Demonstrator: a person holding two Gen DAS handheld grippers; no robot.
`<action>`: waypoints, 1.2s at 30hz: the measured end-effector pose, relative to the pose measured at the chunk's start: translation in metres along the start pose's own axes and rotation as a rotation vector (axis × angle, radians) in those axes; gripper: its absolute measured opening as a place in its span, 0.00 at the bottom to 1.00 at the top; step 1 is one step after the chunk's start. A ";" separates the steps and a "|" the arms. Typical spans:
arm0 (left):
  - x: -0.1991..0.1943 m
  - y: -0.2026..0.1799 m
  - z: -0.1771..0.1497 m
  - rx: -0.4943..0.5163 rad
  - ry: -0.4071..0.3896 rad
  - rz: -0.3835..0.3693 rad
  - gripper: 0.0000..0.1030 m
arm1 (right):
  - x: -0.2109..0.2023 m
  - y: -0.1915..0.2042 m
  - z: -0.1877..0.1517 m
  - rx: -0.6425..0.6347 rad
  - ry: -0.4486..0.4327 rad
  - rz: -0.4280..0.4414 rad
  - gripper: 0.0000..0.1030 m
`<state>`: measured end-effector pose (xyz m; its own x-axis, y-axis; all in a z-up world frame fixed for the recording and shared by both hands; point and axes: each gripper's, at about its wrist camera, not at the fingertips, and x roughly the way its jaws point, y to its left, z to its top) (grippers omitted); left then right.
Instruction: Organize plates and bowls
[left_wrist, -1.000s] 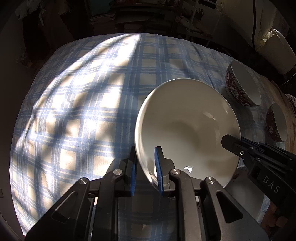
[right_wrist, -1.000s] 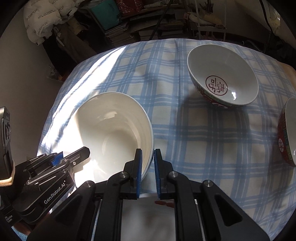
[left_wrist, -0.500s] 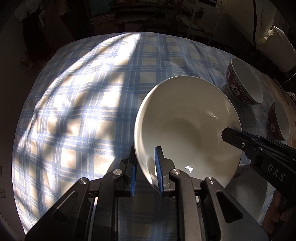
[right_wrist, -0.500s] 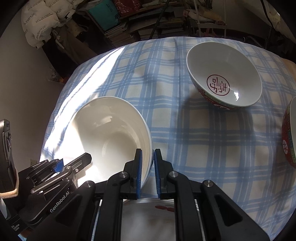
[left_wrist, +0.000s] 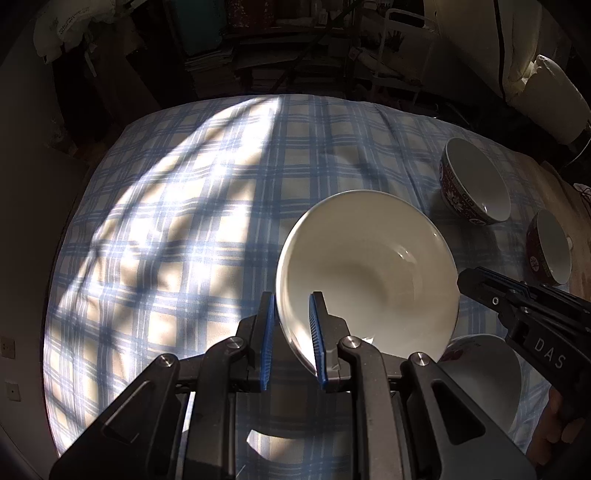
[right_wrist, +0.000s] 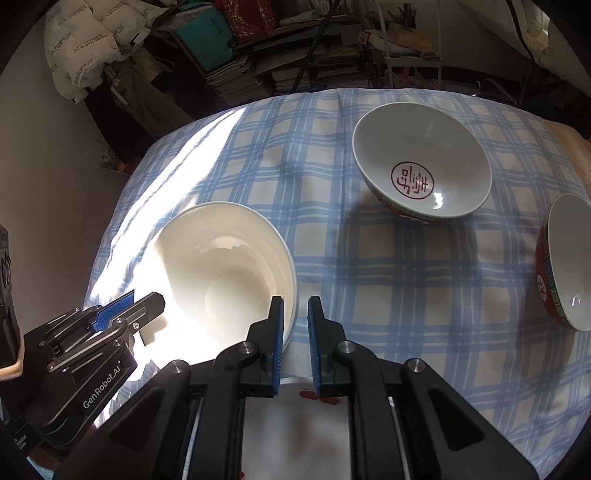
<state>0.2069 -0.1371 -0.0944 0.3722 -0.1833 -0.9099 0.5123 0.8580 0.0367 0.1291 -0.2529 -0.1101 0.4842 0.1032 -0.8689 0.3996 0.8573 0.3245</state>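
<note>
- Gripping the plain white bowl (left_wrist: 365, 266) by its rim from both sides, the left gripper (left_wrist: 291, 332) has its fingers clamped on the rim at about 7 o'clock in its own view, one pad inside the bowl and one outside.
- The right gripper (right_wrist: 293, 332) pinches the opposite rim, its fingers nearly closed on the thin wall at about 4 o'clock of the bowl in the right view.
- The bowl appears lifted clear of the checked cloth on the bench (left_wrist: 177, 229), tilted, above another white dish (left_wrist: 480, 365) at 4 o'clock.
- Two red-patterned bowls sit apart on the cloth: the nearer red bowl (right_wrist: 421, 173) at 1 o'clock and the far red bowl (right_wrist: 569, 262) at 3 o'clock in the right view.
- To do this well, both hands should probably rise together and level, so the rim does not twist or slip between the pads.
- Setting down likely calls for centring the bowl over its target before either grip relaxes.
</note>
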 end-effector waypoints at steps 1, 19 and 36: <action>-0.005 0.000 0.002 0.003 -0.011 0.008 0.18 | -0.005 -0.002 0.001 0.005 -0.008 -0.001 0.13; -0.076 -0.047 0.040 0.052 -0.113 -0.020 0.52 | -0.110 -0.041 0.028 -0.019 -0.141 -0.073 0.71; -0.063 -0.109 0.074 0.124 -0.148 0.034 0.83 | -0.146 -0.110 0.043 0.072 -0.305 -0.118 0.98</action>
<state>0.1850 -0.2543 -0.0104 0.4959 -0.2317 -0.8369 0.5855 0.8009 0.1253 0.0481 -0.3840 -0.0023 0.6379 -0.1599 -0.7534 0.5154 0.8155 0.2633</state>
